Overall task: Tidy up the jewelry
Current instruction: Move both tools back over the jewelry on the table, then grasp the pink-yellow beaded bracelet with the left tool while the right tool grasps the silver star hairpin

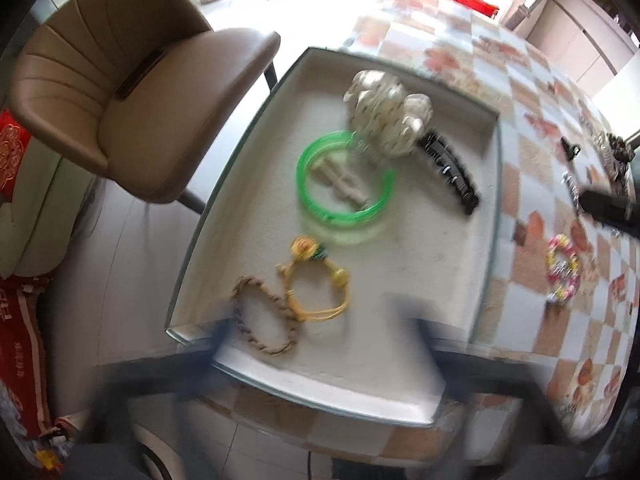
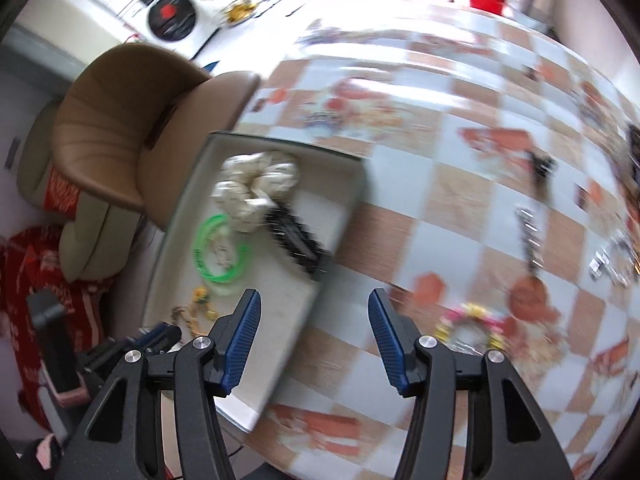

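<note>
A white tray [image 1: 491, 208] lies at the table's corner. In it are a cream scrunchie [image 1: 384, 116], a black hair clip [image 1: 448, 168], a green bangle [image 1: 305, 184] around a small white piece [image 1: 340, 180], a yellow cord bracelet [image 1: 340, 276] and a braided tan bracelet [image 1: 244, 292]. My left gripper [image 1: 320, 340] hangs blurred over the tray's near edge, jaws wide open, the braided bracelet lying loose below them. My right gripper [image 2: 316, 320] is open and empty above the tray's right rim [image 2: 280, 320]. A pink-and-yellow bead bracelet [image 2: 472, 320] lies on the cloth to its right.
A tan padded chair [image 1: 120, 92] stands close to the tray's left side. The checked tablecloth [image 1: 520, 320] carries a small black clip [image 1: 570, 150], a silver chain [image 2: 528, 240] and a pile of more jewelry [image 1: 612, 152] at the far right.
</note>
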Demonstrator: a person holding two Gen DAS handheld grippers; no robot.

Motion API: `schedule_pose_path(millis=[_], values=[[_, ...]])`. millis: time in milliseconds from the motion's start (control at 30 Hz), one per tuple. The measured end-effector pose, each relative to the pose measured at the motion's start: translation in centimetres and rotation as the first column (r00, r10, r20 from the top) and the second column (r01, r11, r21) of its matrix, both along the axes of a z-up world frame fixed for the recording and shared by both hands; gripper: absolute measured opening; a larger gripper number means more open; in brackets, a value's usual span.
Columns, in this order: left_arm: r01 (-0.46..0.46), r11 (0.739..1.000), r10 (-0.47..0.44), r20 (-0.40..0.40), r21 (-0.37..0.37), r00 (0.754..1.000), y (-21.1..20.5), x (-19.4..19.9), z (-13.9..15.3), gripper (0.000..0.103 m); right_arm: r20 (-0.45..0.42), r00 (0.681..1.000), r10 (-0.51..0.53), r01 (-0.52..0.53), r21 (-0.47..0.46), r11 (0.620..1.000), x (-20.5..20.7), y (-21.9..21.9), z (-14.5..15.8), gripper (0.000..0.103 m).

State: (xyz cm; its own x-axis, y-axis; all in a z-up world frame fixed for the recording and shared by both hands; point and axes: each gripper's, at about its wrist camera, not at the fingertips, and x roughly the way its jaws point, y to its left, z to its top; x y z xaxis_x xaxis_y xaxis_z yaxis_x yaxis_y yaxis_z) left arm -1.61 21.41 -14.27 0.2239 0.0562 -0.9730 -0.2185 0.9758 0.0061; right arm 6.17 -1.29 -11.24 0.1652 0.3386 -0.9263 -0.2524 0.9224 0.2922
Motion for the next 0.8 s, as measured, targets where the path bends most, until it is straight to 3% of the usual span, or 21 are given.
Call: schedule_pose_path(millis=[133,433,800], values=[[0.082,0.997,-0.082,0.04,0.006,0.996,-3.0,1.2,1.9,0.103,-0.006,0.995,-0.095,0.094,-0.021,0.995,-0.5,-4.8,-0.4,0.073],[0.211,0.977,-0.211,0.079,0.01,0.974,-10.0,3.0,3.1,0.103,-0.025,0.971,-0.237,0.233,-0.1,0.967,-0.3,-12.1,-2.1,0.073],[0.287,0.957,-0.286,0.037,-0.037,0.958,-16.2,4.4,1.0,0.103,-0.039,0.97,-0.24,0.235,-0.106,0.966,2.0,-15.4,-3.5,0.073]])
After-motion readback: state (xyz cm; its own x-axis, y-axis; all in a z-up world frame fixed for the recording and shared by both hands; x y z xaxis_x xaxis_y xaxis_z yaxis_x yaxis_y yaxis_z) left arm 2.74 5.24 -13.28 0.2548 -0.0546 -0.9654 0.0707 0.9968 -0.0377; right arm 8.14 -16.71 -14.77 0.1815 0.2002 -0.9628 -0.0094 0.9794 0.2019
